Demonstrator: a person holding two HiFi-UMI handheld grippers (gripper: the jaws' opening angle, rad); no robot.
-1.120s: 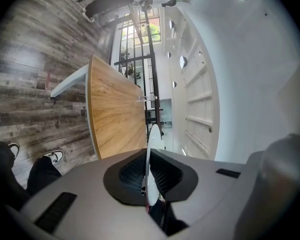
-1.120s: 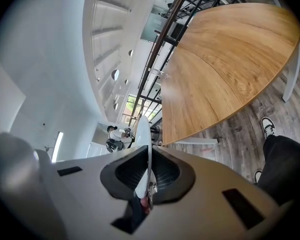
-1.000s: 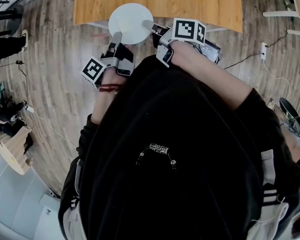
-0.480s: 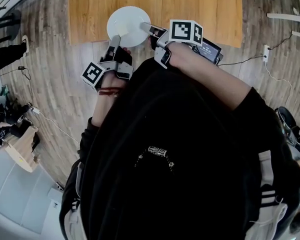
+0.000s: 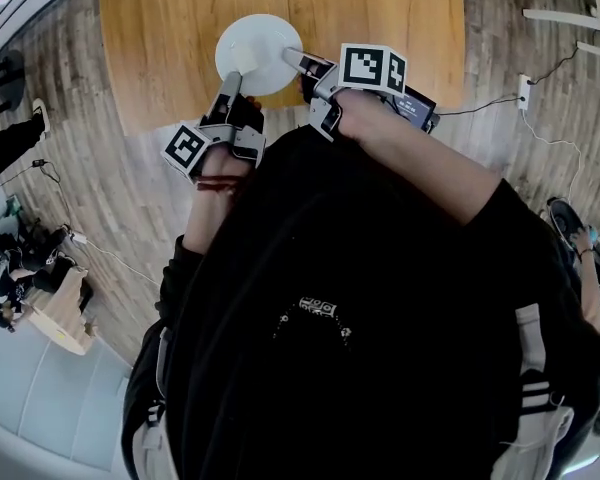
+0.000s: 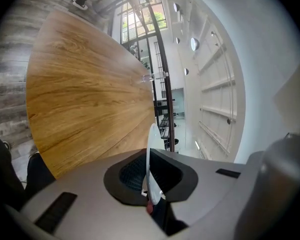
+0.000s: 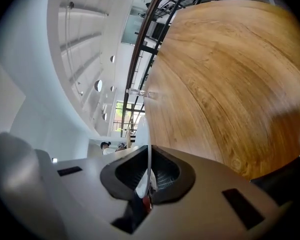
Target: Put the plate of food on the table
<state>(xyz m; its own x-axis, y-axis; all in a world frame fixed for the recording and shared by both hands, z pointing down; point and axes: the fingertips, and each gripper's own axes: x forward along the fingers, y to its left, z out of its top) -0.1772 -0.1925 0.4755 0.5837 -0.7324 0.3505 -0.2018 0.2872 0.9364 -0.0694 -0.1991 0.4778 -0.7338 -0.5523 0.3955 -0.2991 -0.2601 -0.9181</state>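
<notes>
- plate point(image 5: 257, 50): near rim hidden under the tips of left gripper point(image 5: 231, 80) and right gripper point(image 5: 293, 55); edge-on in both gripper views.
- table point(image 5: 380, 18): side beyond the plate cut off by the frame.
- small clear item point(image 6: 147, 77) beyond the plate: too small to identify.

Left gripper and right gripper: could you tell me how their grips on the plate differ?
The left gripper holds the plate at its near rim; the right gripper holds its right rim. The left gripper points away from the person; the right gripper points leftward across the picture. Both are shut on the plate's rim, above the table.
</notes>
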